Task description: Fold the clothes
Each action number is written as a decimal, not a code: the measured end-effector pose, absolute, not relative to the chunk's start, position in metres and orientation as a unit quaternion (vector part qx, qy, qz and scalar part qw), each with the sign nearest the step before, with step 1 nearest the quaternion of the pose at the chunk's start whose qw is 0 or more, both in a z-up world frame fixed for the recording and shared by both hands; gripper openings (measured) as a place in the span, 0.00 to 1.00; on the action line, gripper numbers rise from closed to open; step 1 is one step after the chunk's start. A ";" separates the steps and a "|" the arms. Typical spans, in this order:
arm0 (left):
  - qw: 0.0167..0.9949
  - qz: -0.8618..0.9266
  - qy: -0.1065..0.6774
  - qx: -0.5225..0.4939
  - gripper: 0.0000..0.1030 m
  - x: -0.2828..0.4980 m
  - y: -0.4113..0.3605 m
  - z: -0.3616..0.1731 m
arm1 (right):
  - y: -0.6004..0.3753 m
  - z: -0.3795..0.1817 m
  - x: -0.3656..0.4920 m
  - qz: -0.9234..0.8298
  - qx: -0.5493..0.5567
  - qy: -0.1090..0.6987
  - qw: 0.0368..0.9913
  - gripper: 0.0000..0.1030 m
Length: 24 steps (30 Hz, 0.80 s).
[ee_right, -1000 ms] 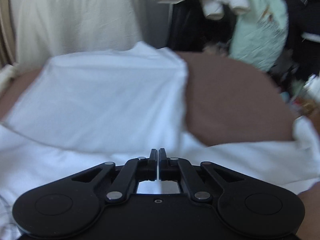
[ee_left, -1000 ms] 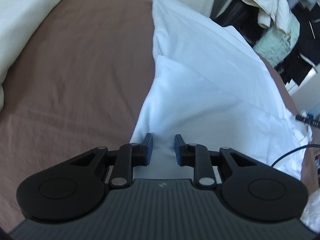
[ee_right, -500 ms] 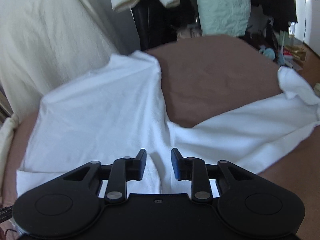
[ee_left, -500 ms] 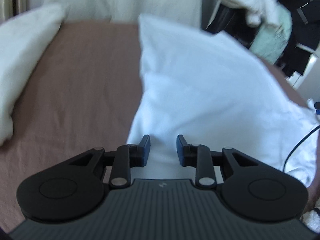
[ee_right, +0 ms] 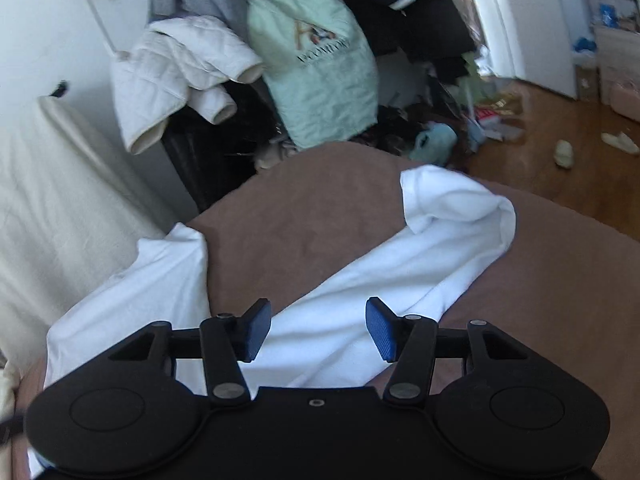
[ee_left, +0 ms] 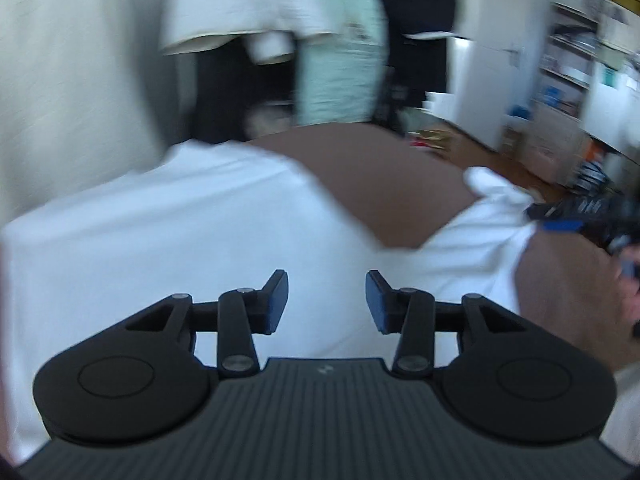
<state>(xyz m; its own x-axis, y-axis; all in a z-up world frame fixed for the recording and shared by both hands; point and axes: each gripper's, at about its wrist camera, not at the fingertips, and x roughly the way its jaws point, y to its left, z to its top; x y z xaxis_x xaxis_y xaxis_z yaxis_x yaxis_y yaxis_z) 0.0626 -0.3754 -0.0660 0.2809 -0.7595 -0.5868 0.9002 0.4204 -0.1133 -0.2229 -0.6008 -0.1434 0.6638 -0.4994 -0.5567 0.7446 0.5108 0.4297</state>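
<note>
A white shirt [ee_left: 160,240] lies spread on the brown bed cover [ee_left: 384,176]. In the right wrist view its long sleeve [ee_right: 400,272] stretches to the right, with the cuff end [ee_right: 452,200] folded over. My left gripper [ee_left: 326,300] is open and empty above the shirt's body. My right gripper [ee_right: 318,330] is open and empty just above the sleeve. The right gripper also shows at the right edge of the blurred left wrist view [ee_left: 592,220], near the sleeve end.
A cream curtain or sheet [ee_right: 52,200] hangs at the left. Clothes hang past the bed's far edge: a white padded jacket [ee_right: 176,68] and a mint top [ee_right: 320,68]. A wooden floor [ee_right: 560,140] with scattered items lies to the right.
The right gripper went from shut to wide open and moved right toward the sleeve. The left gripper opened wider and swung right across the shirt; its view is now motion-blurred.
</note>
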 end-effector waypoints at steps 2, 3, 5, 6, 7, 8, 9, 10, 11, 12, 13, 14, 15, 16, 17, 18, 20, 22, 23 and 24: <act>0.767 -0.550 0.312 0.107 0.41 0.058 -0.413 -0.069 | -0.606 -0.150 -0.232 -0.367 0.329 0.179 0.852 0.57; 0.755 -0.562 0.323 0.100 0.41 0.056 -0.432 -0.071 | -0.611 -0.156 -0.239 -0.374 0.342 0.170 0.845 0.57; 0.732 -0.580 0.341 0.108 0.41 0.045 -0.466 -0.081 | -0.622 -0.170 -0.255 -0.392 0.378 0.146 0.826 0.57; 0.721 -0.582 0.356 0.121 0.41 0.038 -0.483 -0.088 | -0.627 -0.177 -0.263 -0.401 0.395 0.134 0.815 0.57; 0.703 -0.585 0.380 0.137 0.41 0.032 -0.500 -0.098 | -0.630 -0.180 -0.268 -0.411 0.401 0.127 0.809 0.58; 0.684 -0.589 0.403 0.152 0.41 0.026 -0.517 -0.108 | -0.631 -0.179 -0.269 -0.417 0.395 0.125 0.809 0.58; 0.668 -0.598 0.414 0.158 0.41 0.019 -0.526 -0.117 | -0.631 -0.177 -0.266 -0.417 0.386 0.125 0.813 0.57; 0.658 -0.605 0.417 0.165 0.41 0.014 -0.536 -0.123 | -0.630 -0.174 -0.263 -0.415 0.378 0.125 0.818 0.58; 0.654 -0.607 0.415 0.177 0.41 0.007 -0.545 -0.128 | -0.631 -0.174 -0.259 -0.410 0.374 0.126 0.822 0.57; 0.652 -0.609 0.412 0.187 0.41 0.004 -0.550 -0.131 | -0.632 -0.174 -0.254 -0.405 0.372 0.127 0.825 0.57; 0.649 -0.611 0.408 0.197 0.41 0.000 -0.555 -0.134 | -0.634 -0.177 -0.251 -0.409 0.373 0.131 0.823 0.57; 0.647 -0.613 0.404 0.207 0.41 -0.004 -0.560 -0.137 | -0.638 -0.180 -0.249 -0.416 0.374 0.137 0.817 0.57; 0.646 -0.614 0.403 0.209 0.41 -0.004 -0.561 -0.139 | -0.641 -0.184 -0.247 -0.423 0.376 0.143 0.812 0.58; 0.645 -0.614 0.403 0.212 0.39 -0.005 -0.562 -0.142 | -0.645 -0.189 -0.247 -0.436 0.383 0.142 0.802 0.58; 0.644 -0.613 0.406 0.210 0.38 -0.004 -0.561 -0.145 | -0.649 -0.194 -0.249 -0.451 0.393 0.137 0.790 0.58; 0.644 -0.611 0.410 0.209 0.33 -0.003 -0.560 -0.149 | -0.655 -0.201 -0.250 -0.459 0.405 0.128 0.780 0.59; 0.644 -0.606 0.416 0.212 0.23 -0.005 -0.559 -0.158 | -0.668 -0.214 -0.247 -0.454 0.423 0.125 0.774 0.60; 0.646 -0.605 0.404 0.231 0.21 -0.012 -0.562 -0.165 | -0.672 -0.217 -0.237 -0.432 0.411 0.127 0.792 0.43; 0.652 -0.601 0.400 0.233 0.18 -0.015 -0.562 -0.166 | -0.671 -0.216 -0.232 -0.418 0.398 0.122 0.808 0.10; 0.658 -0.596 0.396 0.234 0.16 -0.017 -0.561 -0.166 | -0.669 -0.213 -0.226 -0.407 0.385 0.123 0.819 0.08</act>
